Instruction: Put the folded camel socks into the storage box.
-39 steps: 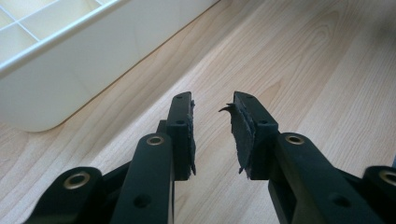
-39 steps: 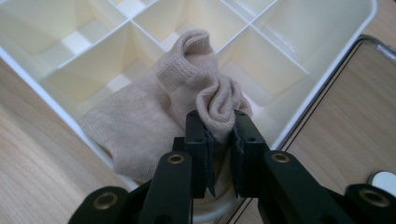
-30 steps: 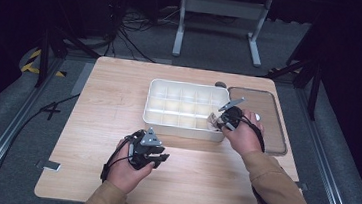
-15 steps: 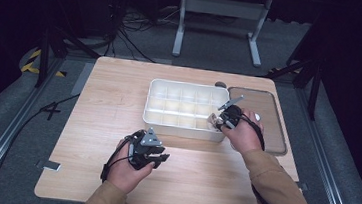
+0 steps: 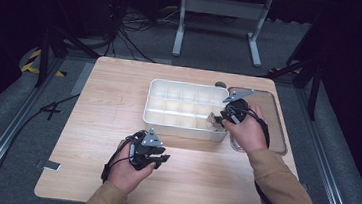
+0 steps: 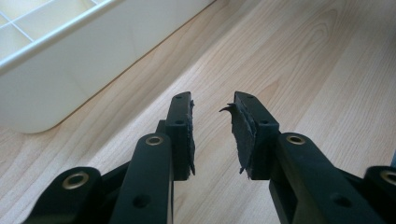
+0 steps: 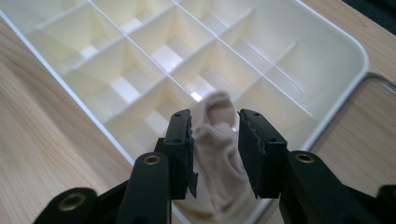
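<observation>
Fingers [image 7: 180,140] of the right gripper [image 7: 215,149] have just been opening around the beige sock [image 7: 217,140].
Sock sits released in the organiser tray's [image 5: 167,118] four-o'clock compartment; left gripper [image 6: 212,135] idles, half-open and empty, on the worktop [image 5: 109,95].

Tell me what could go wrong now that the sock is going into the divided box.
1. The beige sock stands bunched between the right tool's jaws, which have just been opening; it might snag on a pad and lift back out.
2. It sits at the near corner of the white box, so it could flop over the rim.
3. The left tool is open, off the box, so the box may slide.
</observation>
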Tool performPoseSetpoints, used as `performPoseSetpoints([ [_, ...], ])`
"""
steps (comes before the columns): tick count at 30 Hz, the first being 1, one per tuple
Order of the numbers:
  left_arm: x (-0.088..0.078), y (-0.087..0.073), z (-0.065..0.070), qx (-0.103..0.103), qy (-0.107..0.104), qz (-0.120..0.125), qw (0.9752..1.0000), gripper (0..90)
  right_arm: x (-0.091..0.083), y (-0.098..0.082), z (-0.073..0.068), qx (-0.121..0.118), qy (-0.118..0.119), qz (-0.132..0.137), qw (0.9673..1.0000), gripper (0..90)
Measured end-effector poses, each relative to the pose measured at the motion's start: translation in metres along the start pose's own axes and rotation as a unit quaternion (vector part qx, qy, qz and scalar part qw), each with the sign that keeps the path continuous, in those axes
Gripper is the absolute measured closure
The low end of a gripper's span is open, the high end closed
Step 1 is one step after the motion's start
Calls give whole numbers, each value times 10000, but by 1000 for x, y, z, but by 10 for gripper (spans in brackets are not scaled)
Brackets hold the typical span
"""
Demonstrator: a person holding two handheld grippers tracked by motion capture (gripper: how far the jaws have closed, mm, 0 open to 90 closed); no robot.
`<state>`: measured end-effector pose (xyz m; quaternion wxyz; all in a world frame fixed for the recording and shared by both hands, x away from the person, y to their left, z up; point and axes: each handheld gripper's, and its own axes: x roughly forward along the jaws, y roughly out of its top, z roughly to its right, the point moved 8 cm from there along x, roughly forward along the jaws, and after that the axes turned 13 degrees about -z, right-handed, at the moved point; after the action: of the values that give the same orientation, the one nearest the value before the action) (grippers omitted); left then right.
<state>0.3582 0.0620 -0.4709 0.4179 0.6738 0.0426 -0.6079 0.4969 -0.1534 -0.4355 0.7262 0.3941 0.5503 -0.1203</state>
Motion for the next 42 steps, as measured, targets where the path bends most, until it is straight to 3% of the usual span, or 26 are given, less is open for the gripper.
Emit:
performPoseSetpoints([
  [5,2,-1,-1,10,-13,-17,10000,689,17,8,-12,-62,268,-12,9996,653],
  [8,2,-1,-1,12,-15,-15,10000,689,26,7,-11,-88,225,-115,9996,655],
  [10,2,-1,-1,15,-26,-20,10000,688,33,1,-5,-119,96,-368,9992,680],
  [15,3,-1,-1,36,-37,-35,10000,686,37,-11,1,-81,106,-680,9976,726],
  [20,3,-1,1,30,-34,-52,10000,686,45,-25,6,-86,159,-1152,9932,797],
  [24,4,-1,1,26,-38,-51,10000,686,51,-25,6,-159,72,-1407,9899,809],
  [28,3,-1,0,19,-41,-39,10000,685,57,-24,7,-124,167,-1699,9852,819],
  [34,2,0,1,37,-46,-5,10000,685,55,-24,9,-87,212,-1634,9863,807],
  [42,3,0,1,33,-31,-36,10000,685,20,-16,11,28,165,-1311,9912,774],
])
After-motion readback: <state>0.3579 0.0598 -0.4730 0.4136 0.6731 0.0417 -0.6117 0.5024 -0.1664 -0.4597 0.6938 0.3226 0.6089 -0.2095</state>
